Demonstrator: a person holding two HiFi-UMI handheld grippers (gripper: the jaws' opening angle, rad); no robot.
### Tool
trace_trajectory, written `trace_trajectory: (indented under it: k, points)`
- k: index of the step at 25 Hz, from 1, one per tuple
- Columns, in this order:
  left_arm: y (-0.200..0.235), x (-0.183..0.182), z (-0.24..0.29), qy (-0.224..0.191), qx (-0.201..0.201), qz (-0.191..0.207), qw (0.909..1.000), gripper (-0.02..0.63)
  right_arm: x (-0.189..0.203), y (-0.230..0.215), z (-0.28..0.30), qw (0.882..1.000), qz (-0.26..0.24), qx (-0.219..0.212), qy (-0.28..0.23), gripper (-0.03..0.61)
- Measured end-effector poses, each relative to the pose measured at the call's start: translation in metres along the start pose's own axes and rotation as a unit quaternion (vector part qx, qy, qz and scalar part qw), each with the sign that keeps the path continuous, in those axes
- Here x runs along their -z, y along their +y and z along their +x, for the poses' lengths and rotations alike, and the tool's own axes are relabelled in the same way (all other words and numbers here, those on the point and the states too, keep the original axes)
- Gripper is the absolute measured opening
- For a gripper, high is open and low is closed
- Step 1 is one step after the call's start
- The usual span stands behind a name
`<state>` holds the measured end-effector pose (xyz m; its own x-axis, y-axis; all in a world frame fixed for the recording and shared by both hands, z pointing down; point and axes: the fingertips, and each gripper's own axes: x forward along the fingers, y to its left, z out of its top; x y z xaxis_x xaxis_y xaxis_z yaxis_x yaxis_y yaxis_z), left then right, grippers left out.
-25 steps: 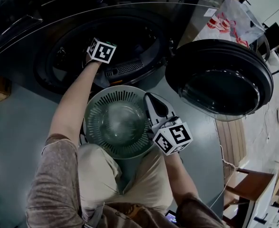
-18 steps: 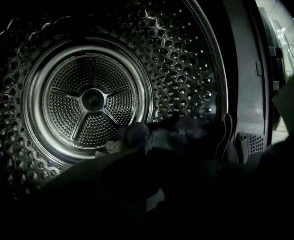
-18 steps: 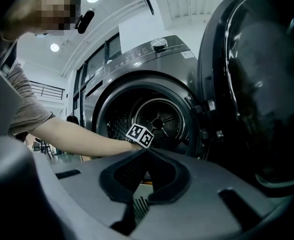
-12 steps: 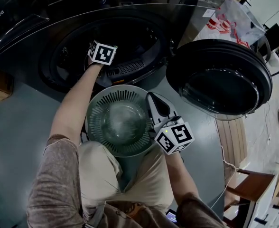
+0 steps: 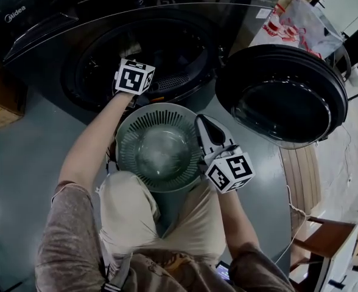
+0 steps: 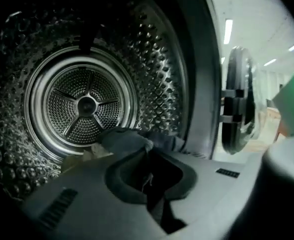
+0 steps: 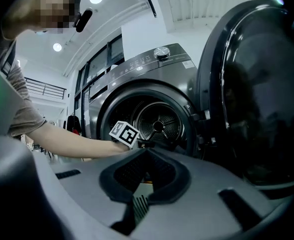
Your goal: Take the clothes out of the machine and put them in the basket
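Note:
The dark front-loading machine (image 5: 57,17) has its round door (image 5: 282,96) swung open to the right. My left gripper (image 6: 147,146) reaches into the steel drum (image 6: 82,104). Its jaws are shut on a grey-blue garment (image 6: 124,140) that bunches just past the tips. From the head view its marker cube (image 5: 133,76) sits at the drum mouth. A pale green slatted basket (image 5: 130,132) stands on the floor below the opening, with nothing visible inside. My right gripper (image 5: 202,121) lies shut at the basket's right rim; whether it pinches the rim I cannot tell.
A cardboard box (image 5: 2,102) sits on the floor at the left of the machine. Wooden furniture (image 5: 325,236) stands at the lower right. The open door hangs close to my right gripper. The person's knees are just behind the basket.
The left gripper's cube has drawn back from deeper in the drum toward the opening and risen a little. The right gripper and the basket have kept their place.

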<state>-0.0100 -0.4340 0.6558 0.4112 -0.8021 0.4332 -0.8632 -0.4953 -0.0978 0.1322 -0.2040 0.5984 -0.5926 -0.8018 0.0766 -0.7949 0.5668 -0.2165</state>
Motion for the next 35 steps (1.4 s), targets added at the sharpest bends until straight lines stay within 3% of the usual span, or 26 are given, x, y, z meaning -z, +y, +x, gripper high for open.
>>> trace_trajectory:
  k: [19, 29, 35]
  points:
    - [-0.084, 0.001, -0.113, -0.060, 0.090, -0.004, 0.9941, 0.018, -0.001, 0.008, -0.021, 1.000, -0.002, -0.008, -0.006, -0.003]
    - [-0.121, 0.021, -0.146, -0.054, 0.141, 0.019, 0.9883, 0.018, -0.001, 0.015, -0.017, 1.000, -0.003, -0.020, -0.009, -0.003]
    - [-0.153, 0.049, -0.158, -0.026, 0.205, 0.035, 0.9779, 0.018, 0.001, 0.016, -0.011, 1.000, -0.005, -0.028, -0.008, -0.003]
